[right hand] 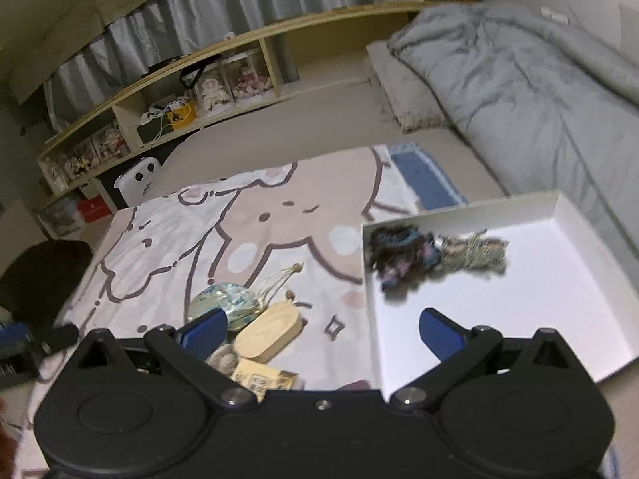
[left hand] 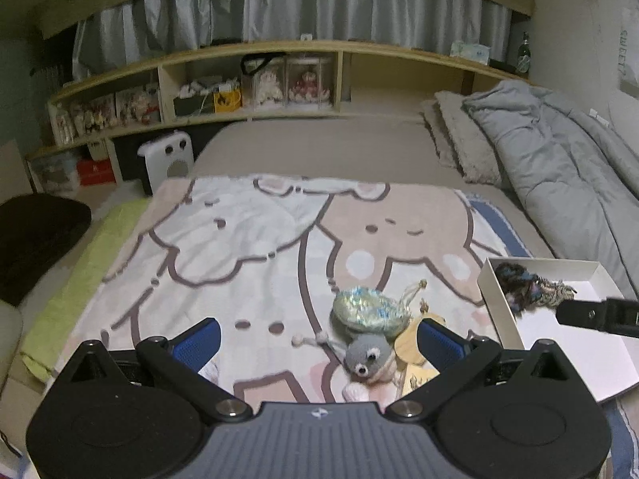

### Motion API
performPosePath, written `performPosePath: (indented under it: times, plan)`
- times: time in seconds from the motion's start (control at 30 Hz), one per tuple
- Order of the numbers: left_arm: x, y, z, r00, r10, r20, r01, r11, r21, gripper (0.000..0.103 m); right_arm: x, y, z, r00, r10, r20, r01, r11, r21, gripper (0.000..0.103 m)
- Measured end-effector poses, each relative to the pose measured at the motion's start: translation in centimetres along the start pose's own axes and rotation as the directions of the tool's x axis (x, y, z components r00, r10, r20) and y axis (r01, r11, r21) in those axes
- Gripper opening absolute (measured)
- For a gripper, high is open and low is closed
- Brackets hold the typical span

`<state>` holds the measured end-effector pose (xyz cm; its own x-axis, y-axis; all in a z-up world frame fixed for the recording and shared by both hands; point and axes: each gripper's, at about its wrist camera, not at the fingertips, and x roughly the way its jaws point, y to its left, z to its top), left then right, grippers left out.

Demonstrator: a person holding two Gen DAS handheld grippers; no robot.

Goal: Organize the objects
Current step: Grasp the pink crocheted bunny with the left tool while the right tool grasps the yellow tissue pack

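White cardboard box open on a cartoon-print blanket, one item already inside — a dark, frayed yarn bundle lying toward the far-left corner. Sorting apparently under way, most pieces not yet boxed.

Left on the blanket, clustered just outside the box's left wall: a grey crocheted snail with an iridescent shell, a pale wooden oval block touching it, a small printed card close to the camera.

Left gripper low over the blanket, blue pads spread wide, nothing held — snail between the fingers, nearer the right pad, at roughly 1 o'clock from the gripper's centre. Right gripper likewise fully spread and empty, straddling the box's left wall: left pad over the shell and wooden block, right pad over the bare box floor. In the left wrist view, right gripper's fingertip reaching in from 3 o'clock above the box.

Step in hand, by judgement: picking the next loose piece, probably the snail. Next move calls for sliding forward until the soft body sits centred between the pads, closing gently, then lifting toward 2 o'clock over the box wall. Risk: catching the block or the shell's cord along with it.
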<state>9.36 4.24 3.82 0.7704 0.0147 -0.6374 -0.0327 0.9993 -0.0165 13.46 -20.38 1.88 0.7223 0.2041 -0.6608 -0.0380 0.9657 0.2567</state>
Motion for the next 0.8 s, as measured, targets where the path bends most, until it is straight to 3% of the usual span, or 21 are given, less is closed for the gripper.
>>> performPosePath:
  times: [0.4, 0.63, 0.8]
  plan:
    - [2.4, 1.1, -1.6, 0.996, -0.083, -0.031, 0.082, 0.996, -0.043, 0.1, 3.9, 0.6, -1.2, 0.996, 0.035, -0.087, -0.031, 0.998, 0.057, 0.103]
    - [4.7, 2.6, -3.3, 0.986, -0.117, -0.115, 0.115, 0.993, -0.016, 0.073, 7.3, 2.1, -2.3, 0.983, 0.018, -0.181, 0.001, 0.995, 0.102, 0.103]
    - [5.4, 3.0, -4.0, 0.978, -0.141, -0.153, 0.153, 0.986, 0.072, 0.066, 9.9, 3.4, -3.3, 0.967, -0.002, -0.255, 0.039, 0.989, 0.142, 0.103]
